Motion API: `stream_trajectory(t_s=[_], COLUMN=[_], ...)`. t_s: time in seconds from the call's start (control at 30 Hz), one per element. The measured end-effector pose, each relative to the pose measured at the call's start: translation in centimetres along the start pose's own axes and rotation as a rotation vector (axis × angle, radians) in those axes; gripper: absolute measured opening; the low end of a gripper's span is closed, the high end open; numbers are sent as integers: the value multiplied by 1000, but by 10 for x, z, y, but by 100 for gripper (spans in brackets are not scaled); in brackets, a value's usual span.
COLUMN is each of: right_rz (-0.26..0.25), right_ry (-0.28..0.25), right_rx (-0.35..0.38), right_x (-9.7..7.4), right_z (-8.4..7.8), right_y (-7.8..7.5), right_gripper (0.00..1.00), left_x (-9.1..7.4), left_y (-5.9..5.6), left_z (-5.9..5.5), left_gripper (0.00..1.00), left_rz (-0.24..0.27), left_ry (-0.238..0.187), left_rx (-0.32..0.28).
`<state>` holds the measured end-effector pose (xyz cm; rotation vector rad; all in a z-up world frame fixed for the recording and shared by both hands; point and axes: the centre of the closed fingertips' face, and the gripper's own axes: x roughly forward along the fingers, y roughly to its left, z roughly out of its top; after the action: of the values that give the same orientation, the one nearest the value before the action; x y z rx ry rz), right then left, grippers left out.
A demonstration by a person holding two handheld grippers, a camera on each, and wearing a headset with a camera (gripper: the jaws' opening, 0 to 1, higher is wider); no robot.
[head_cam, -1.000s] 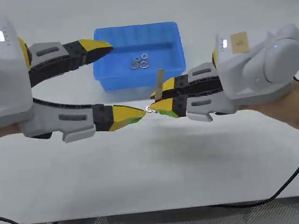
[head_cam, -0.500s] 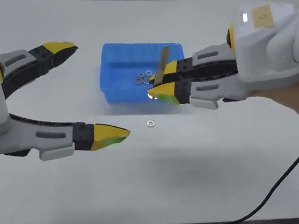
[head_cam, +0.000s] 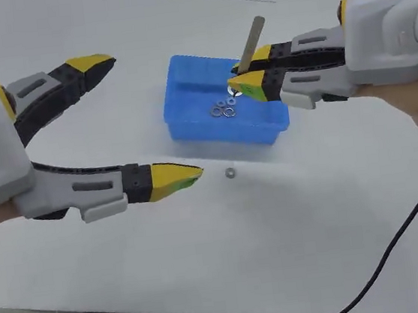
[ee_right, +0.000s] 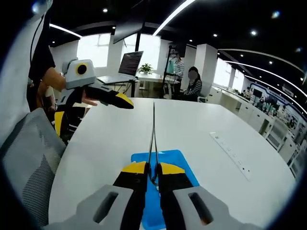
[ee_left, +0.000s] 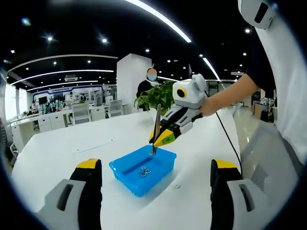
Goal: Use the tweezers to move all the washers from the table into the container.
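In the head view the left gripper (head_cam: 155, 116) has its jaws spread wide apart and holds nothing, while the right gripper (head_cam: 240, 81) has its jaws clenched on one pair of slim metal tweezers (head_cam: 253, 34), whose blunt end slants up above the jaws. The tweezer tips point down from the jaws over the far right corner of a single blue rectangular container (head_cam: 191, 128). A glint sits at the tips, too small to tell what it is. Inside the container, just below the right jaws, lies a small cluster of silver ring washers (head_cam: 223, 109); I make out three. One loose washer (head_cam: 230, 173) rests on the white surface (head_cam: 205, 255), just beyond the tip of the left gripper's lower jaw. In the left gripper view the container (ee_left: 125, 168) sits between and ahead of the two parted jaws, the loose washer (ee_left: 177, 186) nearer the right-hand jaw. In the right gripper view the yellow-tipped jaws press together on the tweezers (ee_right: 153, 129), with the container (ee_right: 180, 160) directly beneath them.
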<state>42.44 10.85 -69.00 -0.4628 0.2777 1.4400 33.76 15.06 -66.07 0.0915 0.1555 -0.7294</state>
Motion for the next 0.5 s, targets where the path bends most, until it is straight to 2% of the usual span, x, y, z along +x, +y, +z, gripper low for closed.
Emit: stream_trajectory(t_s=[0.1,0.17,0.4,0.5], right_rz=[-7,-10,-8,-8], right_ry=[6,20,55,55], right_rx=[8,7,31,44], right_x=[9,14,30,33], right_z=[-7,-14,-38,-42], right_y=[-8,-11,-22,-23], right_gripper=[9,9,9,9], left_x=[6,9,15,16], left_y=[4,4,2,0], left_z=[-10,-15,-21,-23], left_gripper=[98,97,97,98], left_rz=[3,-12,-56,-68], left_ry=[22,38,67,72], left_rx=[-22,-24,-18,-17])
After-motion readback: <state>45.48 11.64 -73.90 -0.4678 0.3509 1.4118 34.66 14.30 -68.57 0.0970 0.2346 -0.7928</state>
